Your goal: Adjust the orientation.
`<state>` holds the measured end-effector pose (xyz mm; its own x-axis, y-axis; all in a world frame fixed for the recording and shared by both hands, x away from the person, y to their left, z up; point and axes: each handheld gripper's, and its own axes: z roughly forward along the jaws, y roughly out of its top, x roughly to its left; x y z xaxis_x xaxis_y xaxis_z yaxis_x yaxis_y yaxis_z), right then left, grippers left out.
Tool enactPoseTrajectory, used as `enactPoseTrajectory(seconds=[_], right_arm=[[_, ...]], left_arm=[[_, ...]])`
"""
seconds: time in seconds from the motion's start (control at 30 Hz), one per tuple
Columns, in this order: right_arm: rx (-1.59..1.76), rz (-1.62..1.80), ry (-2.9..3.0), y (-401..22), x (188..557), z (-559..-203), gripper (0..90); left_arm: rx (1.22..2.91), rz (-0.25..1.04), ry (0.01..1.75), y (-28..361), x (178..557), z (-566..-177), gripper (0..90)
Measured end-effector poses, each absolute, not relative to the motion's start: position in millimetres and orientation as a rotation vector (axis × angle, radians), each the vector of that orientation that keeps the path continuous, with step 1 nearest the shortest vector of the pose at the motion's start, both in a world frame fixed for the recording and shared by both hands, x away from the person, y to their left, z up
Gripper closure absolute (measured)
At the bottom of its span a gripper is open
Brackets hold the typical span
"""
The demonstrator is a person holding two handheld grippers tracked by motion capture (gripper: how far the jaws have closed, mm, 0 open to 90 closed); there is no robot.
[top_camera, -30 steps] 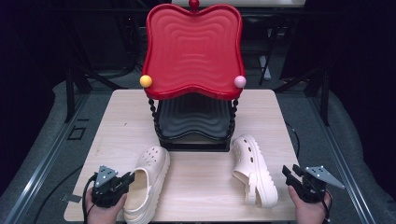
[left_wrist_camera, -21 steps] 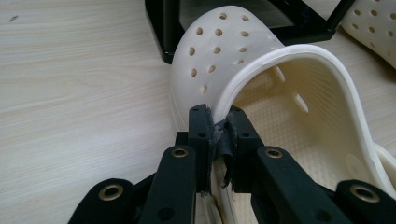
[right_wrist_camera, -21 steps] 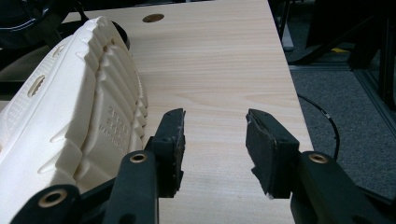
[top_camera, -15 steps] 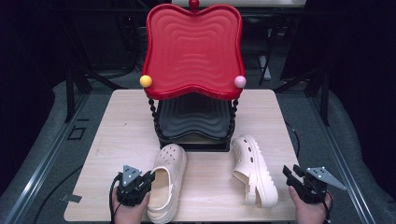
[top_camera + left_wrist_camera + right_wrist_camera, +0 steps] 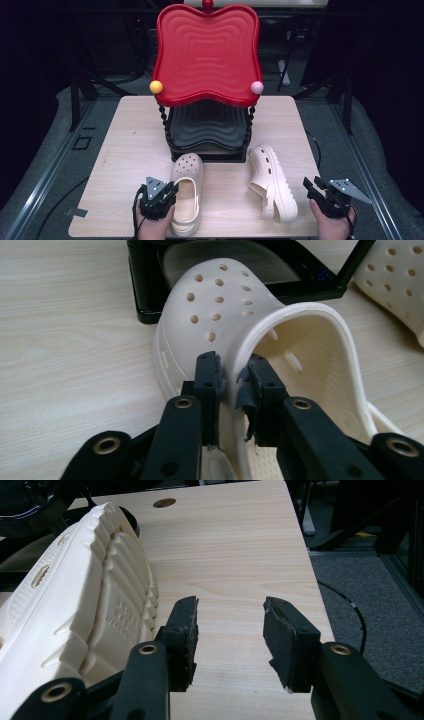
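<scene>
Left gripper view: cream perforated clog (image 5: 235, 315) (upright, toe at rack), rim between loosening left gripper (image 5: 232, 377) pads.

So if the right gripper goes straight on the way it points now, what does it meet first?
Probably nothing soon: the right gripper has open jaws aimed over bare light wooden table. The cream foam clog lying on its side stays just beside its line, though depth is unclear.

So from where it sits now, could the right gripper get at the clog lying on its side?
Probably yes. The right gripper stands open beside the tipped clog, whose ribbed sole faces it, with bare table between them. The left gripper is busy at the upright clog.
</scene>
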<state>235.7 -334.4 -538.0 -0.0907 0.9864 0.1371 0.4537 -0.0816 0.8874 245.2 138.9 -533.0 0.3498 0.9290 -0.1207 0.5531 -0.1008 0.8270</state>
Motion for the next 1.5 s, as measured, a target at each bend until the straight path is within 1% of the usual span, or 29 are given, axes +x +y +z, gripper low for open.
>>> enactPoseTrajectory(seconds=[0.1, 0.17, 0.27, 0.33, 0.4, 0.5, 0.63, 0.7, 0.87, 1.1, 1.27, 1.5], right_arm=[[1.572, 1.133, 1.585, -333.2, 235.2, -536.8, 56.9], [1.56, 1.132, 1.588, -331.8, 234.3, -535.4, 56.8], [1.543, 1.132, 1.591, -328.8, 233.3, -533.4, 56.8], [1.537, 1.138, 1.592, -327.4, 233.1, -532.5, 56.8], [1.531, 1.144, 1.592, -326.0, 232.4, -530.2, 57.0], [1.511, 1.167, 1.596, -322.5, 231.6, -525.2, 61.6], [1.474, 1.197, 1.646, -314.6, 229.0, -516.5, 73.5], [1.446, 1.207, 1.674, -307.3, 228.7, -514.1, 77.0], [1.389, 1.204, 1.748, -291.4, 229.2, -512.2, 80.6], [1.35, 1.198, 1.86, -274.5, 230.6, -512.8, 89.7], [1.325, 1.174, 1.899, -267.4, 232.1, -513.8, 90.0], [1.343, 1.173, 1.893, -273.7, 232.2, -513.4, 90.0]], left_arm=[[1.779, 0.543, 1.295, 140.3, 245.5, -531.8, 73.7], [1.796, 0.531, 1.283, 143.3, 246.6, -530.6, 73.1], [1.789, 0.481, 1.255, 149.3, 247.1, -527.9, 69.1], [1.809, 0.479, 1.218, 153.0, 245.4, -523.4, 65.0], [1.808, 0.496, 1.182, 158.5, 242.1, -518.2, 63.8], [1.803, 0.491, 1.159, 170.5, 237.4, -514.3, 61.4], [1.783, 0.469, 1.176, 189.2, 235.1, -517.3, 58.9], [1.797, 0.473, 1.187, 197.7, 237.5, -519.9, 58.6], [1.753, 0.45, 1.219, 216.3, 245.2, -520.8, 58.2], [1.715, 0.459, 1.251, 231.9, 251.4, -521.6, 57.4], [1.714, 0.454, 1.266, 234.0, 252.9, -524.7, 57.5], [1.709, 0.43, 1.282, 236.4, 255.4, -529.0, 57.5]])
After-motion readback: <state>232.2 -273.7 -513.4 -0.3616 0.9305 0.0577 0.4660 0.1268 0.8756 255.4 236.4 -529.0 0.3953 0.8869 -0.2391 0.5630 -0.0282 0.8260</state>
